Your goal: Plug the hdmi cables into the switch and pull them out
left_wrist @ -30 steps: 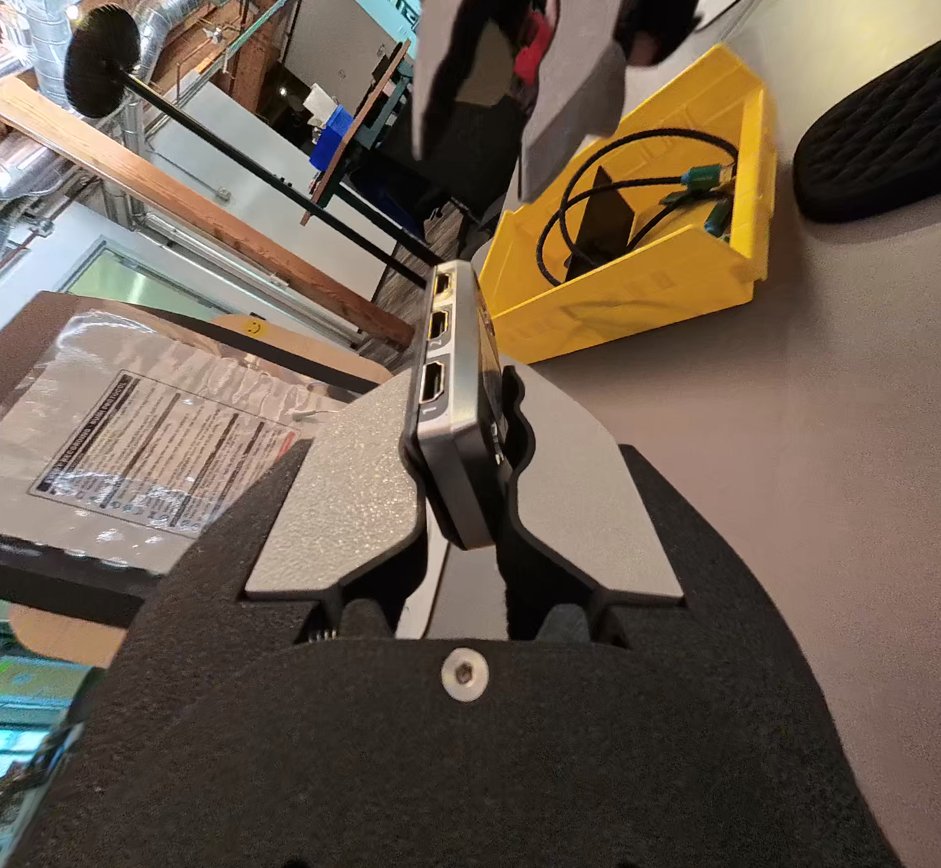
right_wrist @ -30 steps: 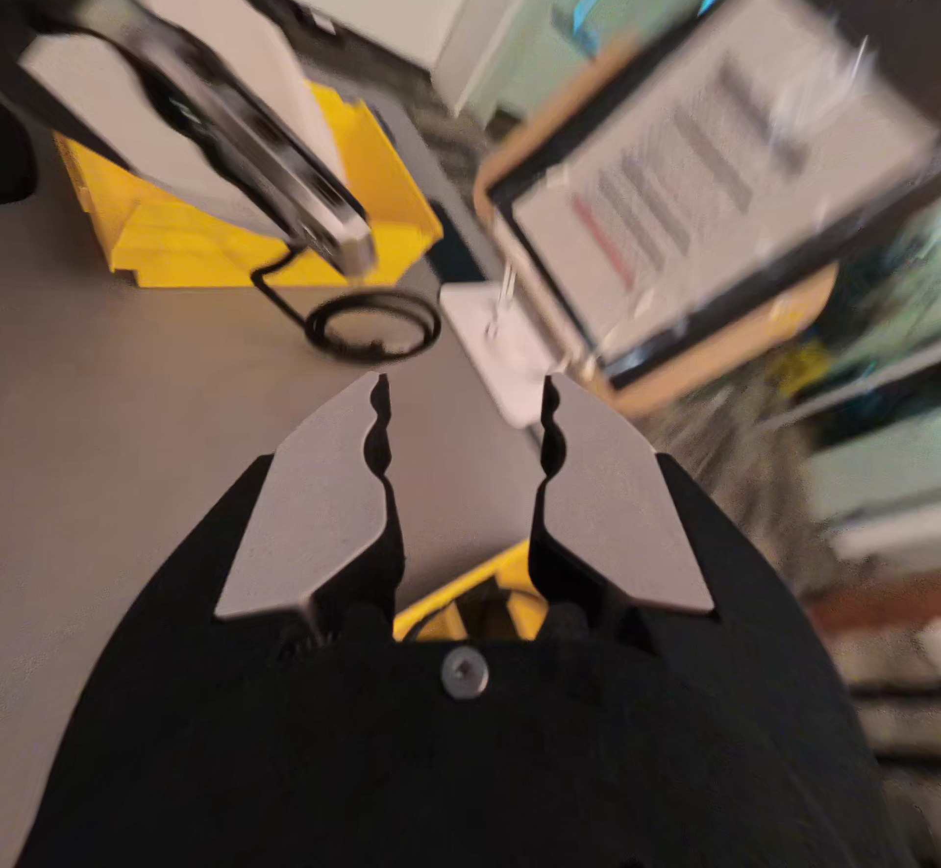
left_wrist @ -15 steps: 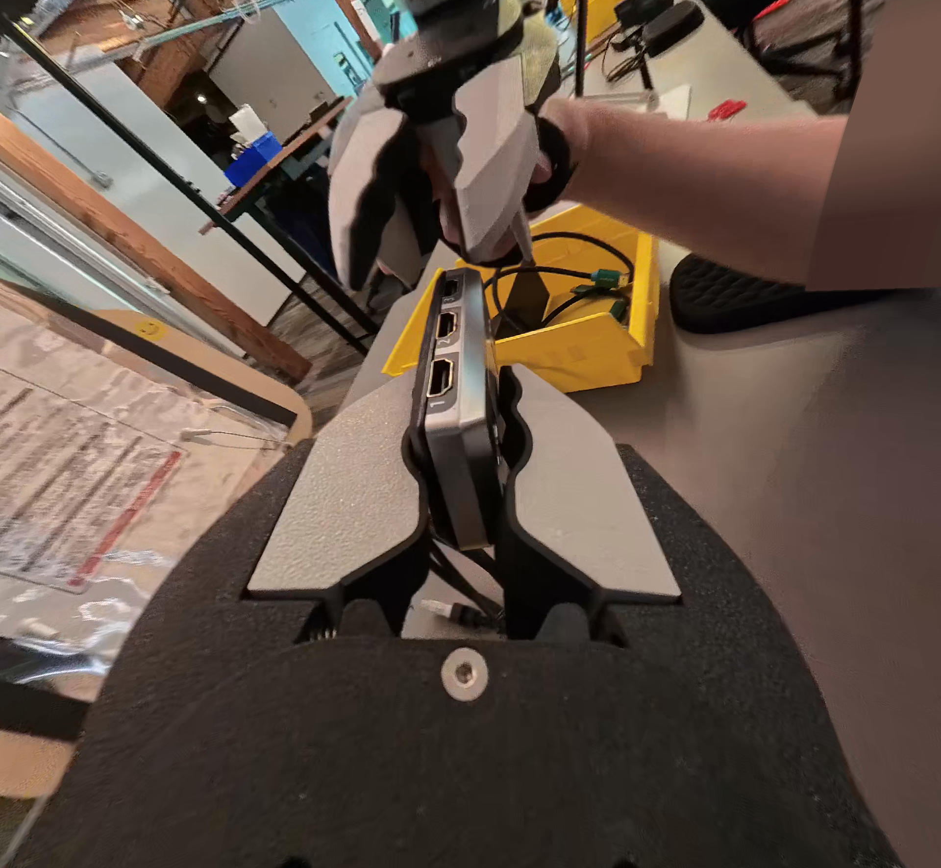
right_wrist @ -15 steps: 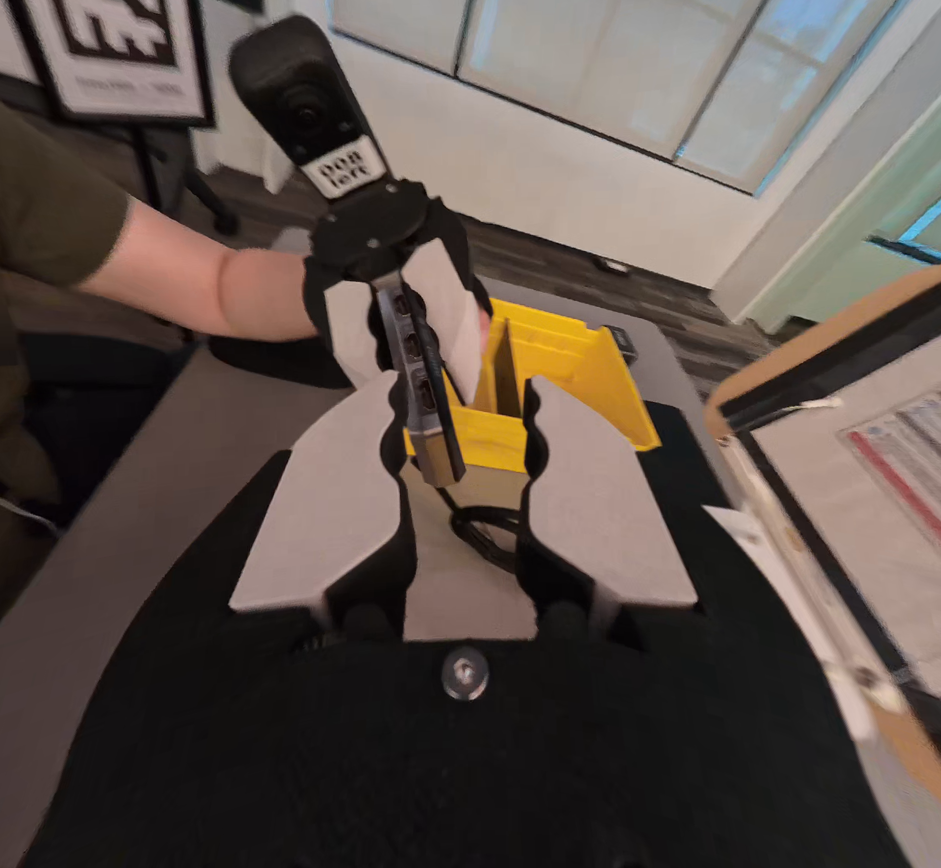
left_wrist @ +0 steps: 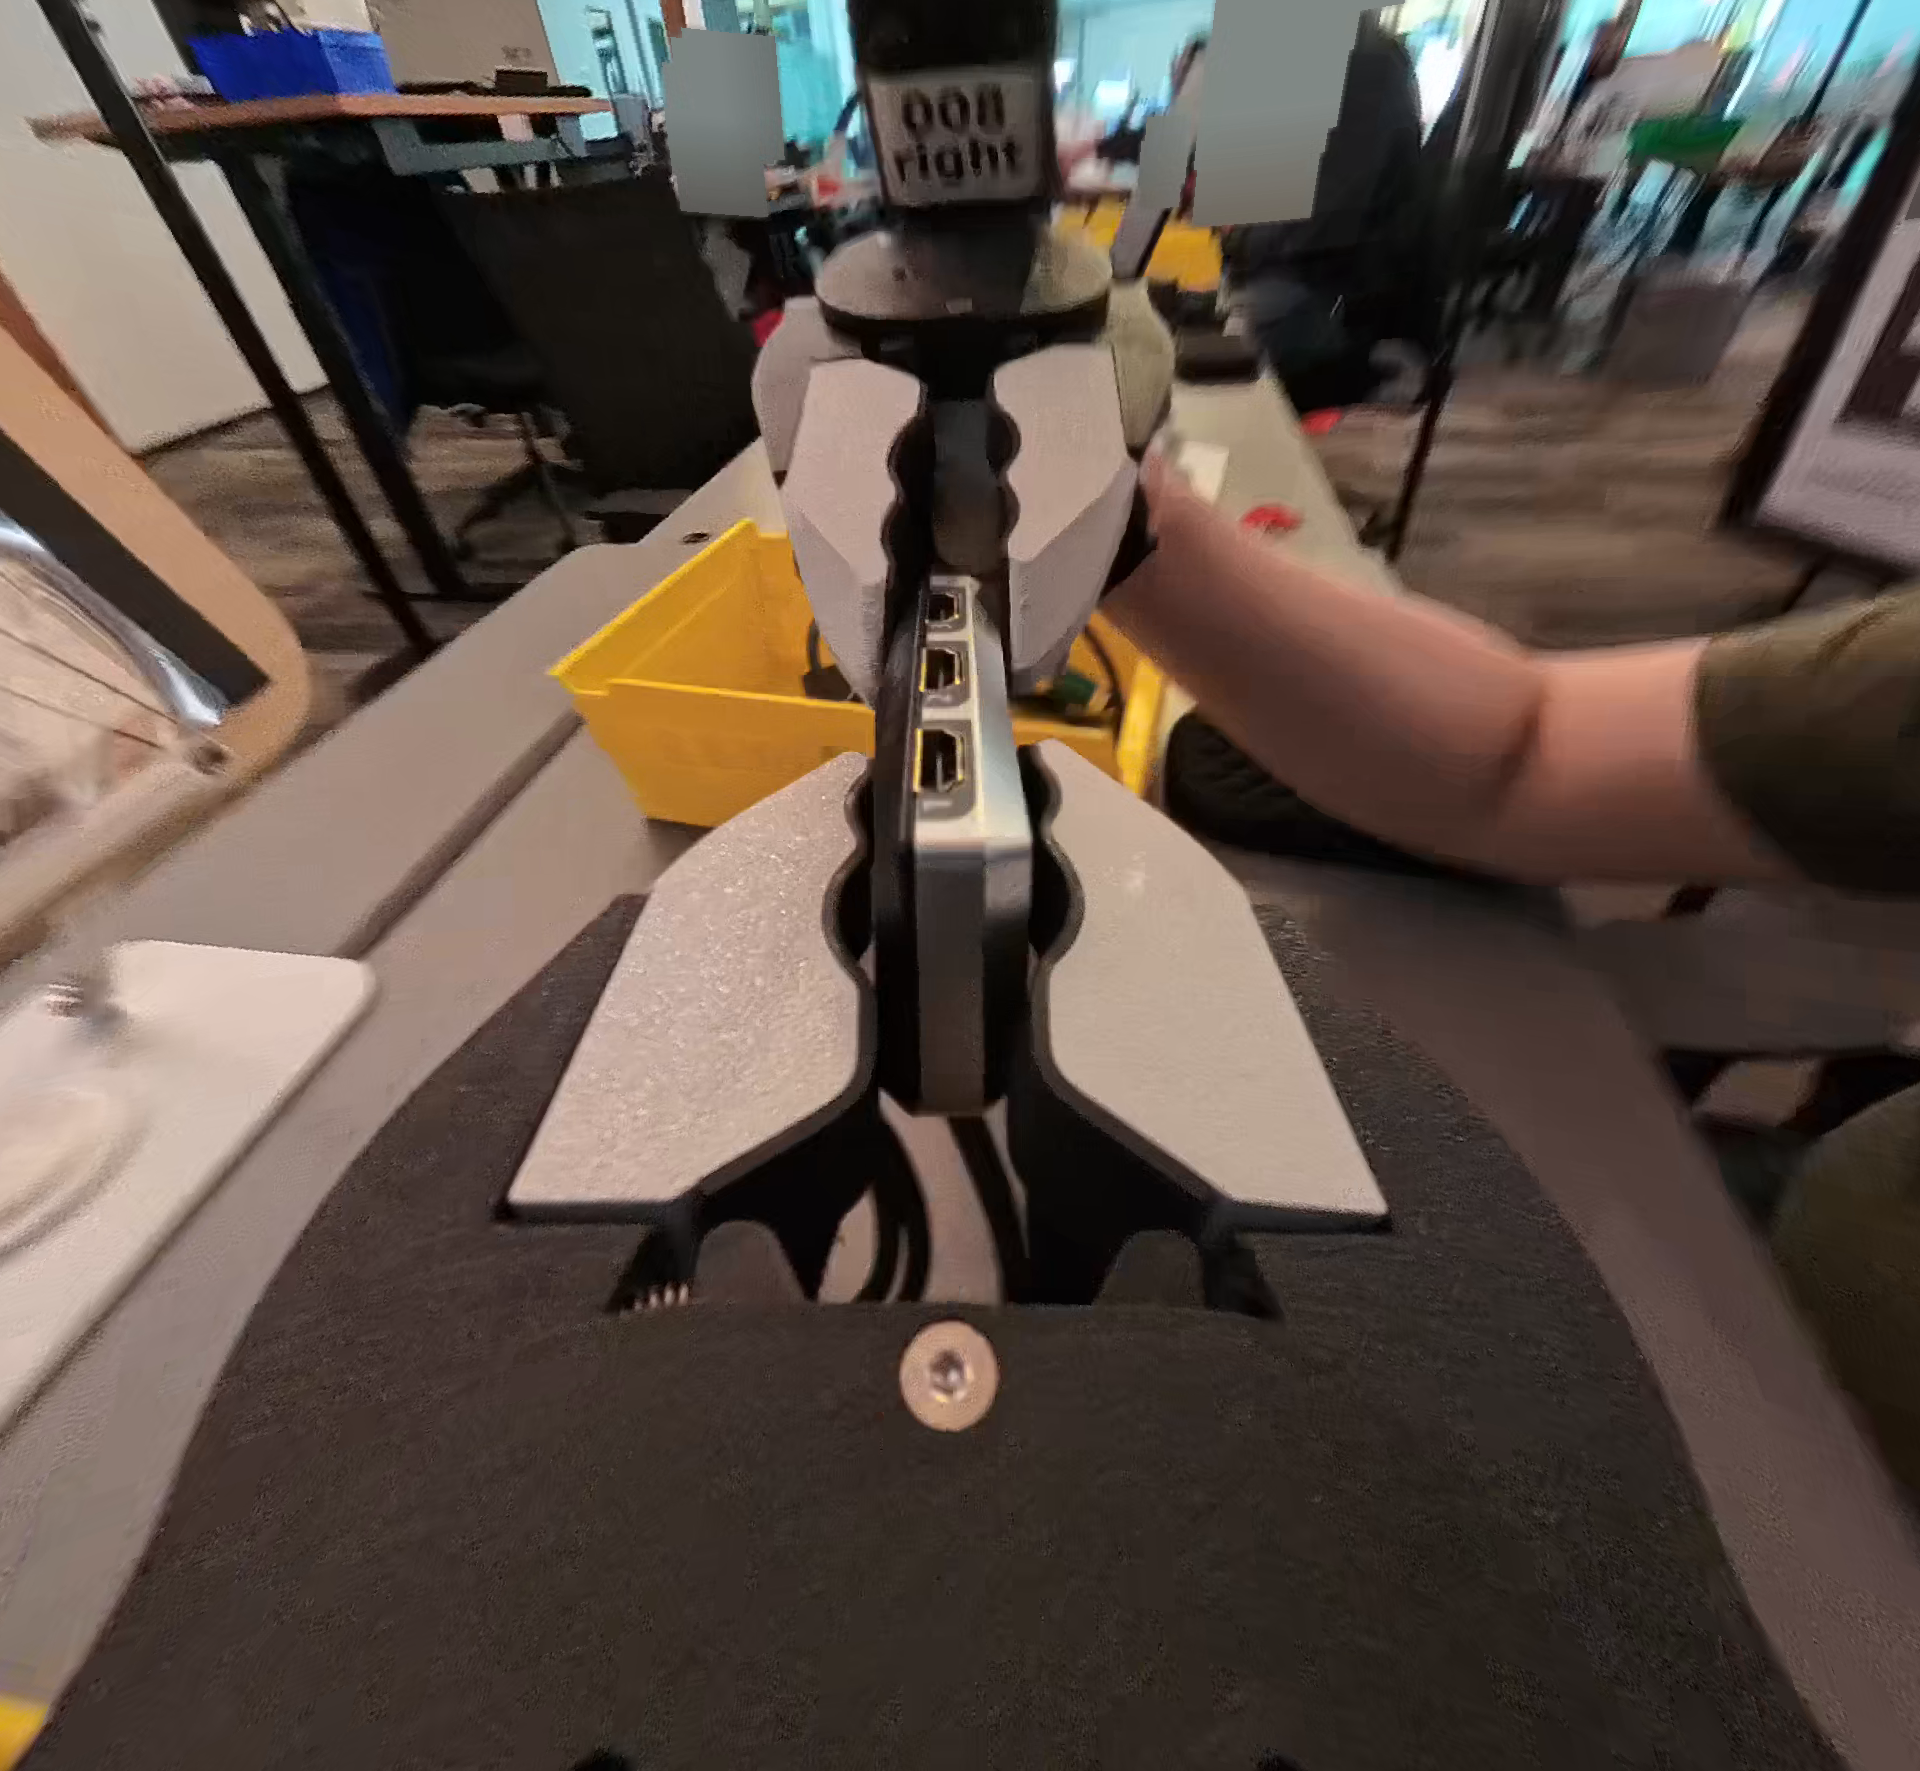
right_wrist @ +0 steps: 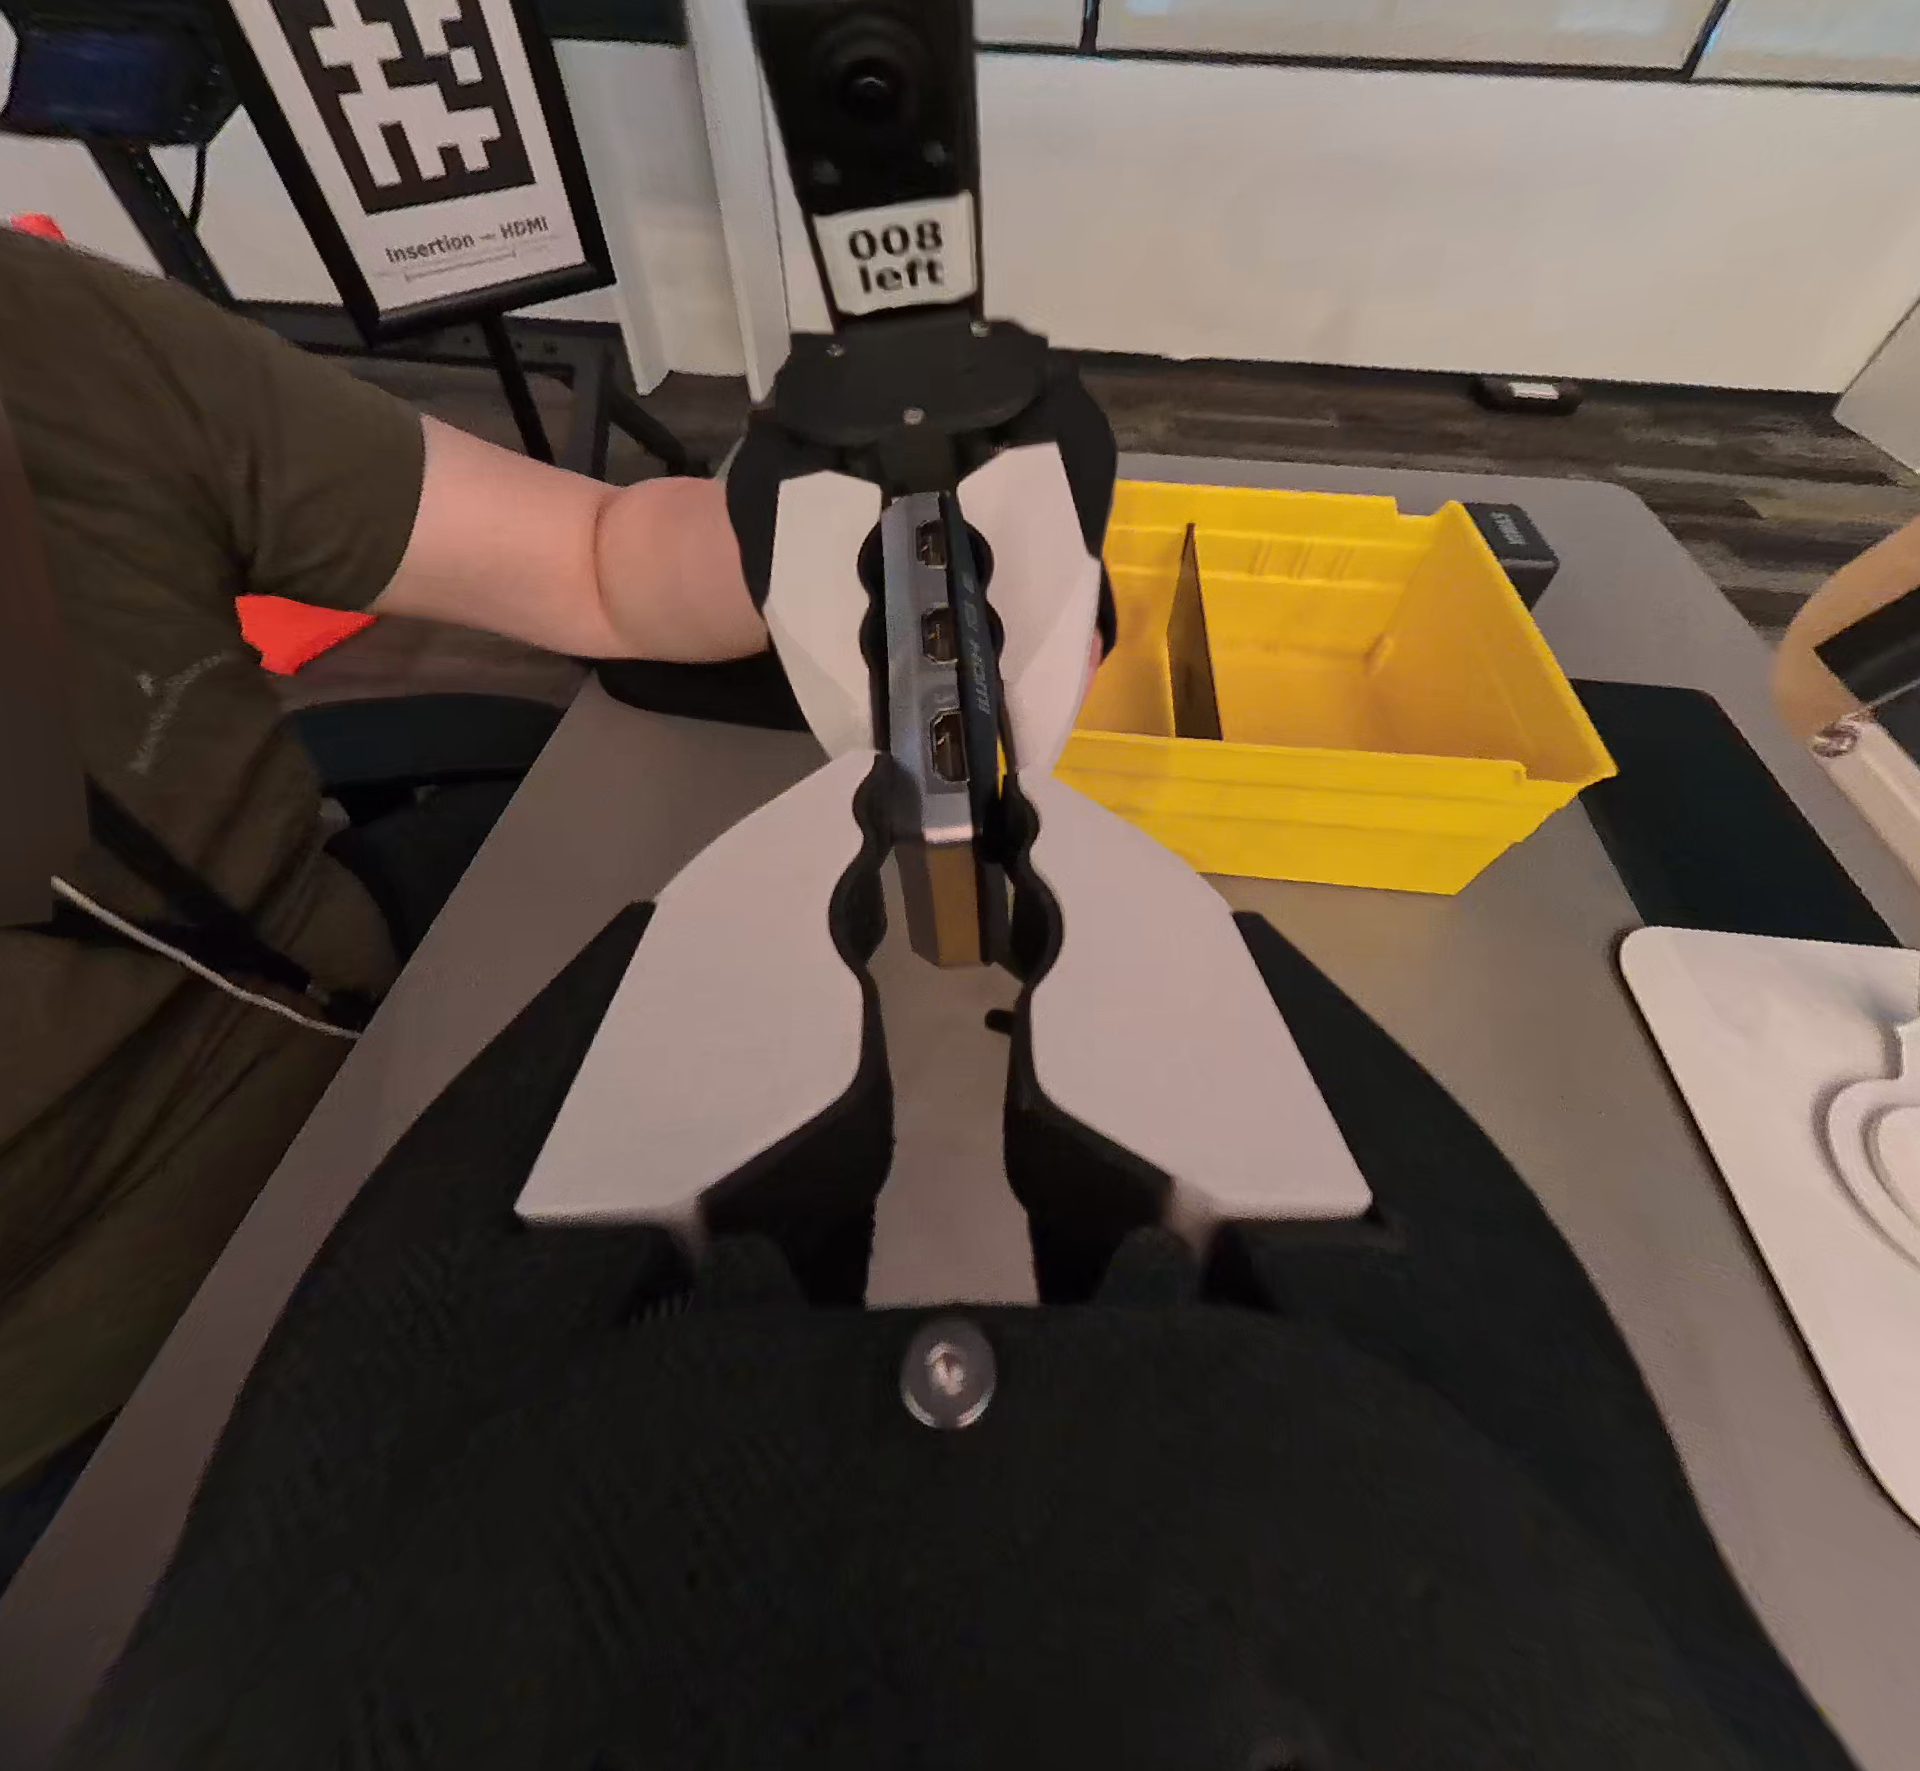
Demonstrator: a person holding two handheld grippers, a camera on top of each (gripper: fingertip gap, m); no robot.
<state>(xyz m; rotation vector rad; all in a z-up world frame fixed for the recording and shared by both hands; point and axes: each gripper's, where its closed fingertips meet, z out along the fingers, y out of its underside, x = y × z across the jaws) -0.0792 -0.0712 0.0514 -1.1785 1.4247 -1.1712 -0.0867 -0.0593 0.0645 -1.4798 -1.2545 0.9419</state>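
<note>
1. Two grippers faced each other above the grey table [right_wrist: 1403,1015]; the left gripper [left_wrist: 951,848] was clamped on the silver HDMI switch [left_wrist: 961,942], held on edge with its three ports in a row.
2. The right gripper [right_wrist: 940,848] straddled the switch's far end, fingers [right_wrist: 727,1015] slightly parted; whether they gripped it could not be told.
3. Beyond sat a yellow bin [right_wrist: 1340,776] with a black divider.

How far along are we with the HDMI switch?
Early. Done: the left tool is shut on the switch, held up off the table. In hand: the right tool straddles its other end; whether it grips is unclear. Left: all three ports look empty; cables lie in the yellow bin.
</note>
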